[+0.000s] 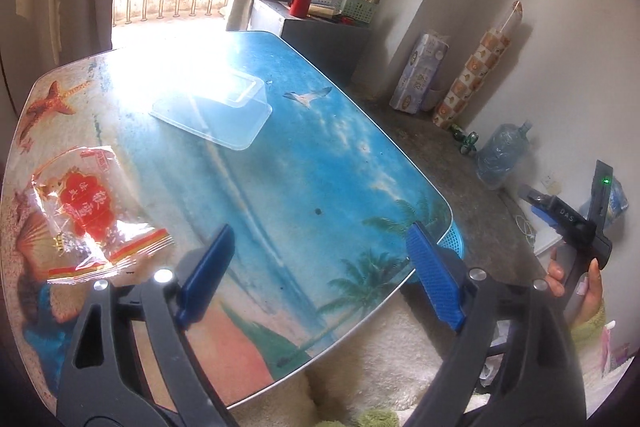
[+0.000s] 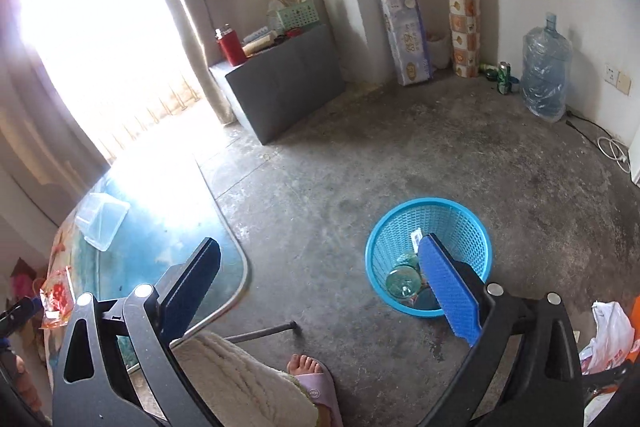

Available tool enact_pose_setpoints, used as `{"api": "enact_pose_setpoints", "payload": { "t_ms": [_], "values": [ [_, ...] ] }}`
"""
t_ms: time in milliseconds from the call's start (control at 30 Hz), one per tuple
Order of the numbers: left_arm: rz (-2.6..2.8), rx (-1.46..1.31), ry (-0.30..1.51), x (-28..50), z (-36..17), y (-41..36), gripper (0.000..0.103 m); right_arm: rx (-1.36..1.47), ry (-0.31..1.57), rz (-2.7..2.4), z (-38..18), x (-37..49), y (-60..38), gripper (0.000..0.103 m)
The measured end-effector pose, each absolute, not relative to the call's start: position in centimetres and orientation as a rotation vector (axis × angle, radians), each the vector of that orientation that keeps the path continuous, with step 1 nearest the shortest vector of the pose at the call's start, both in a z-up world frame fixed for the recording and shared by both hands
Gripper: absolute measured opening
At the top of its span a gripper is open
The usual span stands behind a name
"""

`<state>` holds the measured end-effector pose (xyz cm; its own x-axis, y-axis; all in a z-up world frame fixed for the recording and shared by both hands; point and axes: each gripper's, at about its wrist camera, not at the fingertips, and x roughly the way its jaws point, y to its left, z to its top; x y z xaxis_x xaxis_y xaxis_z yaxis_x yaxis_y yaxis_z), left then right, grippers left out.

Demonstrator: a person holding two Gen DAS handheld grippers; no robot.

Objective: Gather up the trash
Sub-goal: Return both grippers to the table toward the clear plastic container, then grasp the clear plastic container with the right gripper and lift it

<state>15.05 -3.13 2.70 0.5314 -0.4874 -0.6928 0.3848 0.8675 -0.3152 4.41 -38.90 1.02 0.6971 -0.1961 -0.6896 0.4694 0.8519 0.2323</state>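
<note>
A crinkled clear wrapper with red print (image 1: 88,215) lies at the left of the beach-print table (image 1: 320,167). Farther back on that table sits a clear plastic container (image 1: 212,111). My left gripper (image 1: 320,239) hovers open over the table's near part, nothing between its blue pads. My right gripper (image 2: 320,245) is open and empty above the floor. Its right finger (image 2: 448,287) overlaps the blue mesh basket (image 2: 400,211), which holds greenish clear cups (image 2: 402,281). The wrapper (image 2: 58,297) and container (image 2: 102,223) show at the left of the right wrist view.
A hand holds the right gripper (image 1: 538,203) beyond the table's right edge, with the basket's rim (image 1: 452,241) peeking out below. A slippered foot (image 2: 312,375) and a fleece-covered knee are near. A grey box, tissue pack, water jug (image 2: 546,75) and white bag (image 2: 608,339) stand around.
</note>
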Motion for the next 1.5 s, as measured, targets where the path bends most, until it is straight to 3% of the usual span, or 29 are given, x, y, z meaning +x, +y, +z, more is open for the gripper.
{"api": "enact_pose_setpoints", "payload": {
  "t_ms": [433, 633, 833, 1233, 1500],
  "values": [
    [-0.245, -0.197, 0.825, 13.1, 2.2, 6.7, 0.086, 0.054, 0.855, -0.170, 1.2, 13.1, -23.2, 0.096],
    [-0.149, -0.286, 0.842, 14.1, 0.8, 10.3, 0.086, -0.153, 0.822, -0.204, 2.8, 16.1, -19.6, 0.096],
    [-0.170, -0.321, 0.823, 15.6, 0.4, 11.2, 0.086, -0.146, 0.750, -0.018, 4.5, 20.8, -17.5, 0.096],
    [-0.178, -0.327, 0.834, 15.8, -0.6, 12.2, 0.086, -0.327, 1.010, 0.391, -0.8, 37.1, -11.4, 0.096],
    [-0.185, -0.312, 0.832, 15.8, -0.5, 12.8, 0.086, -0.456, 1.165, 0.436, -4.5, 40.6, -9.5, 0.096]
  ]
}}
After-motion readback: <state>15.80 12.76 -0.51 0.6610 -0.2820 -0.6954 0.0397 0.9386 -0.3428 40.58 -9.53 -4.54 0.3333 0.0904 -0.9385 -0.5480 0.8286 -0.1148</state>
